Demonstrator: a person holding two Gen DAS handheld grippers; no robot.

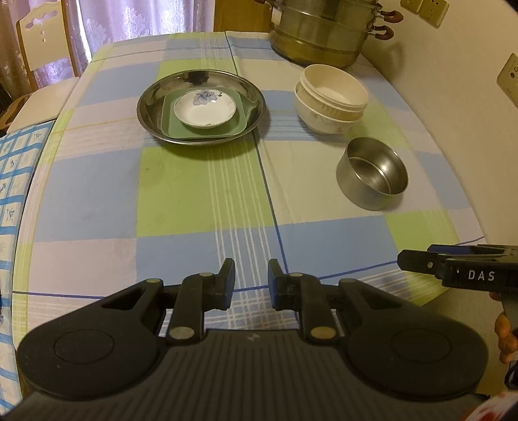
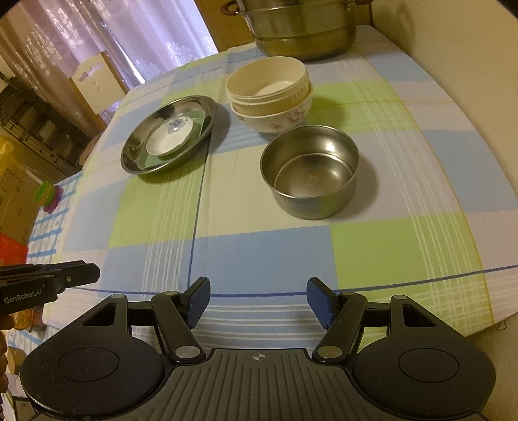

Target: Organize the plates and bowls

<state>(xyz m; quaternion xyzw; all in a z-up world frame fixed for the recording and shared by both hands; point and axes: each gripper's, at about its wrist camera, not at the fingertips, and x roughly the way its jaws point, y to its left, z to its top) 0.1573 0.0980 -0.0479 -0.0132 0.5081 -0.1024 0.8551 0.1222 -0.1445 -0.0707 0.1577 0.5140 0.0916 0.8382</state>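
A steel plate (image 1: 152, 113) holds a green square plate (image 1: 168, 124) with a small white floral dish (image 1: 204, 108) on top. To its right stands a stack of cream bowls (image 1: 330, 98) in a floral bowl. A steel bowl (image 1: 372, 173) stands alone nearer to me. In the right wrist view I see the steel bowl (image 2: 310, 171), the bowl stack (image 2: 270, 94) and the steel plate (image 2: 136, 152). My left gripper (image 1: 252, 281) is open with a narrow gap, empty, over the table's near edge. My right gripper (image 2: 258, 302) is open wide and empty, in front of the steel bowl.
A large steel steamer pot (image 1: 327, 29) stands at the table's far end by the wall. A checked cloth (image 1: 200, 207) covers the table. A chair (image 1: 39, 45) stands at the far left by curtains. Wall sockets (image 1: 510, 77) are on the right.
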